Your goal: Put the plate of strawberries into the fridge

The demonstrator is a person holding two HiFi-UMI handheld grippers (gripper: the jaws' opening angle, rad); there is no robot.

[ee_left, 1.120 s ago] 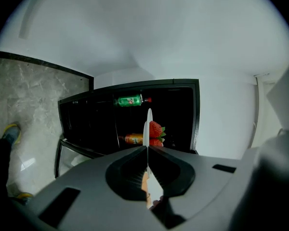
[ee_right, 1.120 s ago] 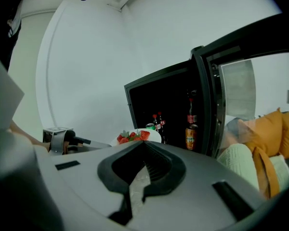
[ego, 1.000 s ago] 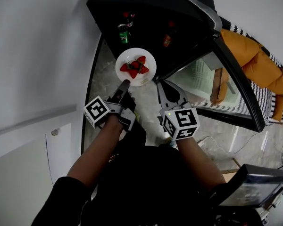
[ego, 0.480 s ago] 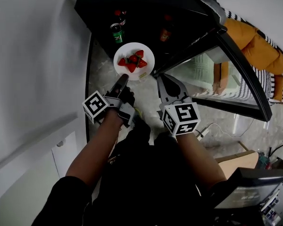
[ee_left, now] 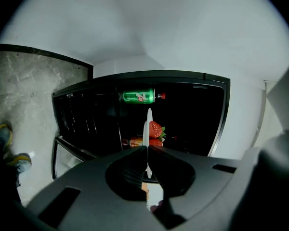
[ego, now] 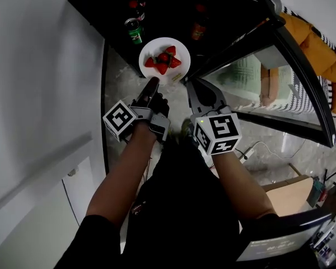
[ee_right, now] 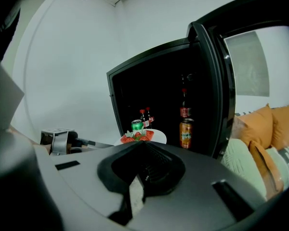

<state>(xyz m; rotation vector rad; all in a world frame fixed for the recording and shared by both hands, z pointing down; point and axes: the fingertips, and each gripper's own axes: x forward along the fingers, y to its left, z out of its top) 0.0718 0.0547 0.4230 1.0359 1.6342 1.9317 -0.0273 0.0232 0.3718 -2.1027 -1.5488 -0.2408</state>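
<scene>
A white plate (ego: 164, 59) with several red strawberries (ego: 162, 60) hangs just in front of the open black fridge (ego: 173, 4). My left gripper (ego: 154, 80) is shut on the plate's near rim. In the left gripper view the plate (ee_left: 147, 124) is edge-on between the jaws of the left gripper (ee_left: 148, 150), with strawberries (ee_left: 155, 129) beyond. My right gripper (ego: 191, 85) is to the right of the plate, shut and holding nothing. From the right gripper (ee_right: 143, 143) the plate (ee_right: 156, 135) shows before the fridge opening.
Inside the fridge stand a green can (ego: 134, 30), red-capped bottles (ego: 135, 7) and an orange can (ee_right: 185, 133). The glass fridge door (ego: 291, 83) swings open to the right. A white wall (ego: 39, 94) is on the left. An orange cushion (ego: 319, 43) lies beyond the door.
My left gripper has carried the plate forward, closer to the fridge opening. The right gripper has moved forward alongside it, still shut.
</scene>
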